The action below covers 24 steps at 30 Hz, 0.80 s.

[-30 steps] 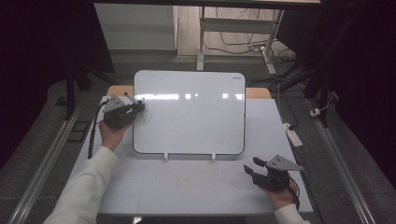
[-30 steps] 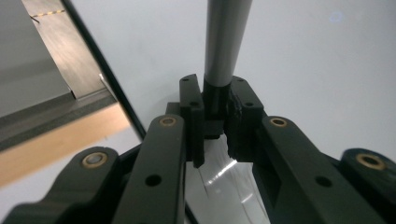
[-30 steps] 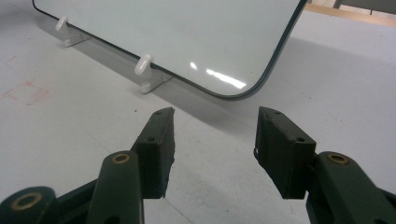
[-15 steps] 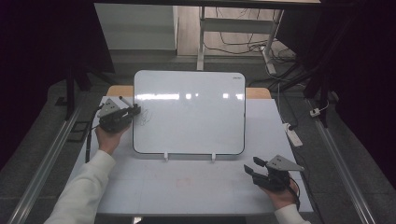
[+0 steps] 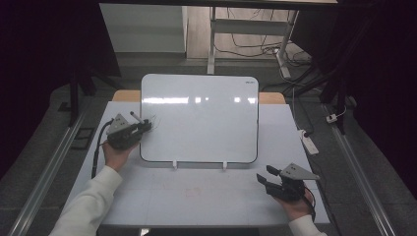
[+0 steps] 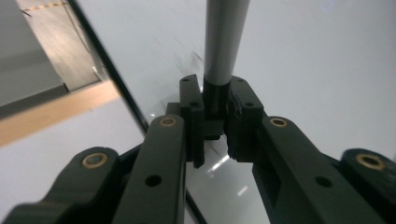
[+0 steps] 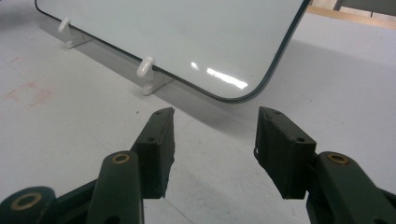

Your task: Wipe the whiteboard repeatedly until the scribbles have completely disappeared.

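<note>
— Leftward, that's the change: the left gripper (image 5: 129,132) has slid from over the whiteboard's (image 5: 199,118) face out to its left edge, while the right gripper (image 5: 283,183) hasn't budged.

— And what are the tongs doing?

— Left ones are clenched on a marker (image 6: 223,42), black butt between the jaws, grey barrel sticking out past them toward the board. Right ones are released, jaws spread over bare table (image 5: 206,196), just short of the board's lower right corner.

— Where's the board itself?

— Propped tilted on two small white feet (image 7: 148,74) mid-table, left gripper just beside its left rim.

— Any writing yet?

— Faint marks near that left edge, perhaps; too small to tell. I'd judge the work barely begun: the pen is in hand, and nearly the whole surface is left blank.
</note>
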{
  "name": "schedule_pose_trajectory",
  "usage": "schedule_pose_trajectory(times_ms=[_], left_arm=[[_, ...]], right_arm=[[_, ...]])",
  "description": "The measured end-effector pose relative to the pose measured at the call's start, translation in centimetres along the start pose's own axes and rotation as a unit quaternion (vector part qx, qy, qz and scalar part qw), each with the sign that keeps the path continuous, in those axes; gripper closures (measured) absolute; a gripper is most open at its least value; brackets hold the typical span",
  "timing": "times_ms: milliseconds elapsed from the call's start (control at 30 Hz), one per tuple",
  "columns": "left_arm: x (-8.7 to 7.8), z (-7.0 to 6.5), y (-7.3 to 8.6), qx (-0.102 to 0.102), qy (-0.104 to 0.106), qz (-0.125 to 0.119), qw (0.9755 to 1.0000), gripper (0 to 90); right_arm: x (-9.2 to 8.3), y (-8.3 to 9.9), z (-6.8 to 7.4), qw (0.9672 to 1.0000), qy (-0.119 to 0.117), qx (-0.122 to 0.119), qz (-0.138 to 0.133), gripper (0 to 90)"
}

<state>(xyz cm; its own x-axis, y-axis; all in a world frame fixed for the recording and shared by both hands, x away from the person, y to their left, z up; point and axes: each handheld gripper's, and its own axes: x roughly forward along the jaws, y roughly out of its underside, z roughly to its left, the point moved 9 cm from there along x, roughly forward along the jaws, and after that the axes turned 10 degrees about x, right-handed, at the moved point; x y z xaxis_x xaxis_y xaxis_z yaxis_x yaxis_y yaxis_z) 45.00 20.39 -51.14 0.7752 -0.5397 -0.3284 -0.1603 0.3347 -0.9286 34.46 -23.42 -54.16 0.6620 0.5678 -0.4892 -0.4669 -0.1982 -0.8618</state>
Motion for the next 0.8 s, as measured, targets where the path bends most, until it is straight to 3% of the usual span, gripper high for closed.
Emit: schedule_pose_trajectory(times_ms=[100, 300, 367, 533, 633, 800], left_arm=[[0.1, 0.0, -0.1, -0.005, 0.001, 0.000, 1.0000, 77.5], [-0.7, -2.8, 2.1, 0.023, 0.030, 0.021, 0.9991, 77.5], [-0.9, -2.7, 2.3, 0.017, 0.031, 0.020, 0.9992, 77.4], [-0.7, -1.1, 1.3, 0.008, 0.007, 0.010, 0.9999, 77.5], [-0.4, -1.3, 1.2, 0.001, 0.011, 0.006, 0.9999, 77.5], [0.1, -3.4, 1.4, 0.035, 0.032, 0.021, 0.9987, 77.5]], right_arm=[[0.0, 0.0, 0.2, 1.0000, -0.002, -0.002, 0.000, 46.8], [0.0, 0.1, 0.2, 1.0000, -0.004, -0.001, 0.000, 46.8], [0.0, 0.1, 0.2, 1.0000, -0.004, -0.001, 0.000, 46.8], [0.0, 0.0, 0.2, 1.0000, -0.003, -0.001, -0.001, 46.8], [-0.1, 0.0, 0.2, 1.0000, -0.003, 0.001, -0.002, 46.8], [0.0, 0.1, 0.2, 1.0000, -0.004, -0.001, 0.001, 46.8]])
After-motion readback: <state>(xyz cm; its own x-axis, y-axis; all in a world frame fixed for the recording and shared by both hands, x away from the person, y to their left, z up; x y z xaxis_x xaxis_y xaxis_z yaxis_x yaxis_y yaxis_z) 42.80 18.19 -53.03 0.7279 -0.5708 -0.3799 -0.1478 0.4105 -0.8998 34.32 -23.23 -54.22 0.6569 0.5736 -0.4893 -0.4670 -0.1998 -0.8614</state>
